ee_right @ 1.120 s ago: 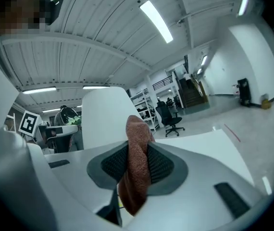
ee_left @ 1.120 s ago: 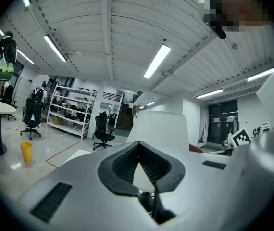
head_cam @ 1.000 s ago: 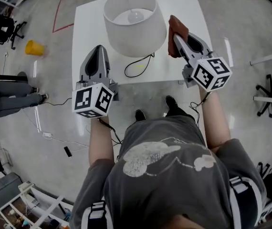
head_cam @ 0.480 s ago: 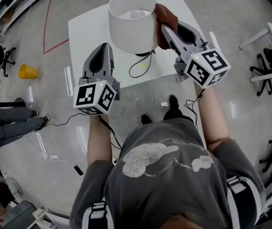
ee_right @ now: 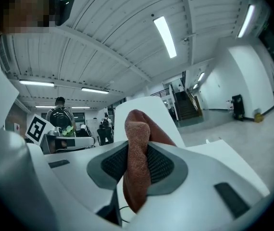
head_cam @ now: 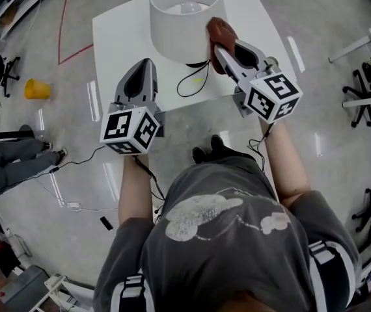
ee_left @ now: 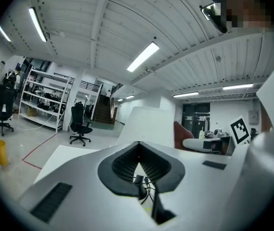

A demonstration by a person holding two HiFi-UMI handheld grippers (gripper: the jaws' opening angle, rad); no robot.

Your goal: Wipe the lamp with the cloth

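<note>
One reddish-brown cloth (head_cam: 219, 29) was pinched between the jaws of the right gripper (head_cam: 217, 44), its bunched end sticking out past the tips and a fold hanging below them. From the head view the cloth lay against the right side of the lamp's white shade (head_cam: 180, 25), low on its wall. The lamp stood upright near the far middle of a white table (head_cam: 117, 41), with the bulb showing down through the open top of the shade. Its black cord (head_cam: 189, 83) looped across the tabletop in front of the shade.

The left gripper (head_cam: 145, 67) hovered over the table's near left part, apart from the lamp, its jaws pressed together at the tips with nothing between them. A yellow bin (head_cam: 32, 88) stood on the grey floor well to the left.
</note>
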